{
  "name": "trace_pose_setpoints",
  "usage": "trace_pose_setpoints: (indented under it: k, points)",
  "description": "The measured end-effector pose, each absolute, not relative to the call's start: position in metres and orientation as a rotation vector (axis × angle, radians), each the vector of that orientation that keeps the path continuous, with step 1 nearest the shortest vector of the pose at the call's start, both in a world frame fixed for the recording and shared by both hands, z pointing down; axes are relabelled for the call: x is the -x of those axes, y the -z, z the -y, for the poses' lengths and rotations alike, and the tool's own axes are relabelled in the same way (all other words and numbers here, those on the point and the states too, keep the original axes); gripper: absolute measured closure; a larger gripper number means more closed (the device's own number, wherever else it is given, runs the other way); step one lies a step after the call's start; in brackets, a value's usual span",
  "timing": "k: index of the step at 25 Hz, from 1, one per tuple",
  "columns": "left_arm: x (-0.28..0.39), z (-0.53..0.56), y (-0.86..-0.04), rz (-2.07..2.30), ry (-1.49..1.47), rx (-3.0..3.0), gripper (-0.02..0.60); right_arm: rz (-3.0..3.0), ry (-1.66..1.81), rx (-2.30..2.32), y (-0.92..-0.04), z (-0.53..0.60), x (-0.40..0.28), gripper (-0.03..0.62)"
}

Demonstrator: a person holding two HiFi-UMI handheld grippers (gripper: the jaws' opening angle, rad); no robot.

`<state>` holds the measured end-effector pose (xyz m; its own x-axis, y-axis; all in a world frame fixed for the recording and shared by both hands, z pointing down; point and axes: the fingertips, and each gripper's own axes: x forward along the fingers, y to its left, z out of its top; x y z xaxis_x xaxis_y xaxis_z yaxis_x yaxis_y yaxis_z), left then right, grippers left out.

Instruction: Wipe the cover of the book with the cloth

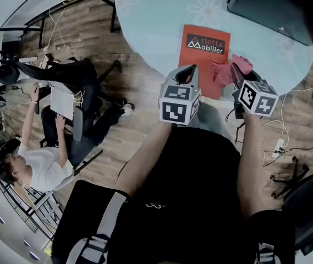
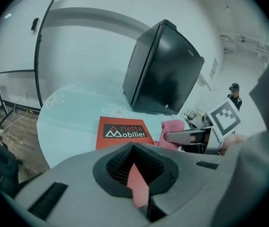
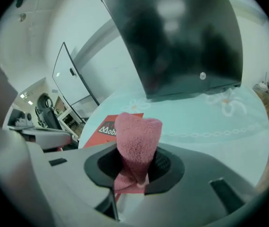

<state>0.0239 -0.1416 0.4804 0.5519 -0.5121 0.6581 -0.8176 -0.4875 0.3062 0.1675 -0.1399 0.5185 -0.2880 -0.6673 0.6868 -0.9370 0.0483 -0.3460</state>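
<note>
A red book [image 1: 203,56] with a white title on a black band lies flat on the pale blue round table [image 1: 156,15]. My left gripper [image 1: 187,73] sits at the book's near left corner. In the left gripper view its jaws [image 2: 136,174] stand close together with a red strip of the book [image 2: 122,132] between them. My right gripper [image 1: 234,73] hovers over the book's near right part, shut on a pink cloth [image 1: 222,70]. In the right gripper view the cloth [image 3: 136,136] sticks up out of that gripper [image 3: 136,167], with the book [image 3: 107,126] behind it.
A large black box [image 1: 272,7] stands on the table's far right, beyond the book. A seated person [image 1: 46,147] and office chairs are on the wooden floor at left. Another chair [image 1: 305,202] and cables lie at right.
</note>
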Motion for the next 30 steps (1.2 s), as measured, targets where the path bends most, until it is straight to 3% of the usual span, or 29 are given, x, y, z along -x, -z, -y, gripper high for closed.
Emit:
trace_pose_setpoints:
  k: [8, 13, 30]
  points:
    - [-0.037, 0.14, -0.468, 1.074, -0.561, -2.166, 0.568, 2.207, -1.098, -1.637, -0.456, 0.131, -0.162, 0.484]
    - [-0.004, 0.134, -0.471, 1.171, -0.574, -2.097, 0.568, 2.352, -1.118, -1.518, -0.437, 0.141, -0.122, 0.484]
    - [0.078, 0.095, -0.5, 1.333, -0.725, -1.937, 0.568, 2.446, -1.325, -1.022, -0.485, 0.122, 0.033, 0.484]
